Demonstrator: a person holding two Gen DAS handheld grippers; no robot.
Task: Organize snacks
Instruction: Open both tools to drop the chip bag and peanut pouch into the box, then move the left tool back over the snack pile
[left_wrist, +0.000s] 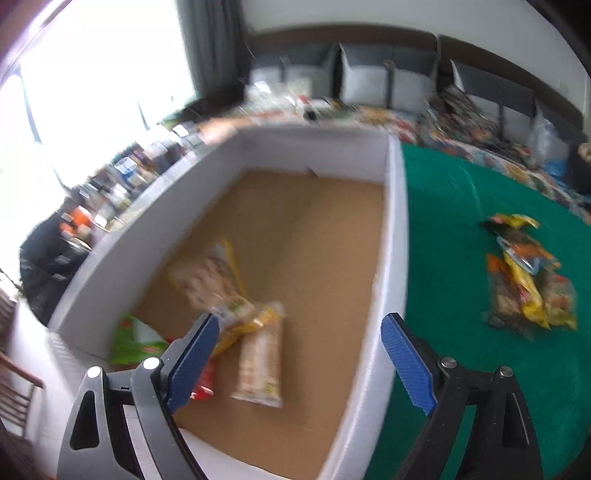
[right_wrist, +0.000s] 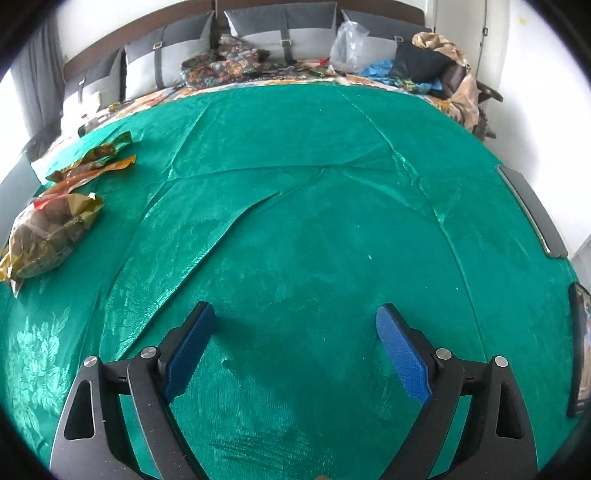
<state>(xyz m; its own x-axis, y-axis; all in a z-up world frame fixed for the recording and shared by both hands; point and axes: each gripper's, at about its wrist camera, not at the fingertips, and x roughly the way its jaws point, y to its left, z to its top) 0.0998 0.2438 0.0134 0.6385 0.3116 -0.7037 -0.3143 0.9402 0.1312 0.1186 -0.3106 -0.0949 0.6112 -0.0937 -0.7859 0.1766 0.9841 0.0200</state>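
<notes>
A white box (left_wrist: 395, 229) with a brown floor stands on the green cloth (left_wrist: 461, 258). Inside it lie two cracker packets (left_wrist: 210, 280) (left_wrist: 260, 365), a green packet (left_wrist: 135, 341) and a red one (left_wrist: 203, 380). My left gripper (left_wrist: 299, 332) is open and empty, above the box's near end. A pile of yellow and orange snack packets (left_wrist: 524, 280) lies on the cloth to the right of the box. My right gripper (right_wrist: 295, 325) is open and empty over bare green cloth (right_wrist: 314, 221). The snack pile (right_wrist: 51, 225) shows at the far left of the right wrist view.
Grey pillows (right_wrist: 280, 29) line the headboard, with a patterned bundle (right_wrist: 221, 62), a clear plastic bag (right_wrist: 347, 44) and dark clothes (right_wrist: 424, 62) in front. A cluttered shelf (left_wrist: 122, 184) stands left of the box under a bright window. Dark devices (right_wrist: 532, 210) lie at the right edge.
</notes>
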